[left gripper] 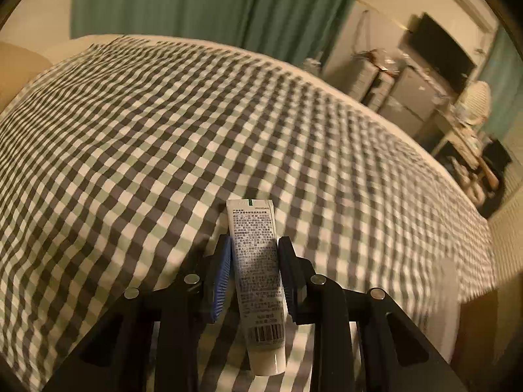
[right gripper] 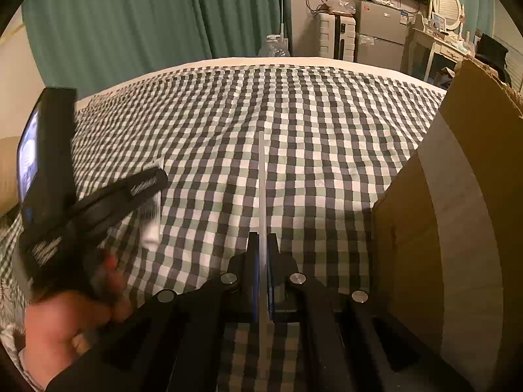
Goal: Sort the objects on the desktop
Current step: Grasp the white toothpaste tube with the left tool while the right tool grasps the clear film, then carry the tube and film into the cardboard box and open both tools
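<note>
In the left wrist view a white tube (left gripper: 258, 271) with small print and a barcode stands between the blue pads (left gripper: 222, 271) of my left gripper (left gripper: 255, 241), which is shut on it. Its crimped end points away over the checked bedspread (left gripper: 163, 130). In the right wrist view my right gripper (right gripper: 262, 236) is shut on a thin white strip (right gripper: 261, 179), seen edge-on and sticking out forward. The left gripper (right gripper: 143, 189) shows there at the left, blurred, in a person's hand (right gripper: 59, 320), with the tube (right gripper: 152, 228) in it.
A tall cardboard box (right gripper: 457, 212) stands close on the right of my right gripper. Beyond the bed are a green curtain (right gripper: 130, 26), a white suitcase (right gripper: 336, 36), a grey fridge (right gripper: 382, 29) and a dressing table (right gripper: 438, 45).
</note>
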The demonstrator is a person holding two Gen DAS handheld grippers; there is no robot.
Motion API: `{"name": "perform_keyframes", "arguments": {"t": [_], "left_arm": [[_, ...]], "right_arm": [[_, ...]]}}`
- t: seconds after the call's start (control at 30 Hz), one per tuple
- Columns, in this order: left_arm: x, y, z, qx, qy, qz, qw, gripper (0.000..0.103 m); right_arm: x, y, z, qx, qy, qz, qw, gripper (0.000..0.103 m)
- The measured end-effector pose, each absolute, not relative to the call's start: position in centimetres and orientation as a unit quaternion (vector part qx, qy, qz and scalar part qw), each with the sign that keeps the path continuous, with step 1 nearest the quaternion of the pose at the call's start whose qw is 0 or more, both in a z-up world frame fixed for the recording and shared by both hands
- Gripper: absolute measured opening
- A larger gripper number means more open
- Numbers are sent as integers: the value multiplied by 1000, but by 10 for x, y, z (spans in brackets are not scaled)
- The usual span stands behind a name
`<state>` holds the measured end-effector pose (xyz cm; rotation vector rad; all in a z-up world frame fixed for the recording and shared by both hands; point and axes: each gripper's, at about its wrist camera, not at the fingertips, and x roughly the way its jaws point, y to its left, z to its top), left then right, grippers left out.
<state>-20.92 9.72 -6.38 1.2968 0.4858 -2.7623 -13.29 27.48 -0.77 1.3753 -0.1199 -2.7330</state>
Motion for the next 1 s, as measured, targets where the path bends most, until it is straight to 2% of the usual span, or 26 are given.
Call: {"name": "perform_keyframes", "arguments": {"t": [0.23,0.57,0.8,1.0], "left_arm": [[-147,82,-22,398,134,-907,-21,29],[-65,104,87,346,116,-927,-90,29],[-32,181,142,323,112,-922,-182,29],[-36,266,155,325,94,-913,-230,30]], "right_arm": [[-116,275,27,421,-71,-901,77,3],[-40,286,133,315,-95,-935,131,3],[6,358,159,299,-89,-948,72,3],[12,429,161,315,-73,-946,1,3]]}}
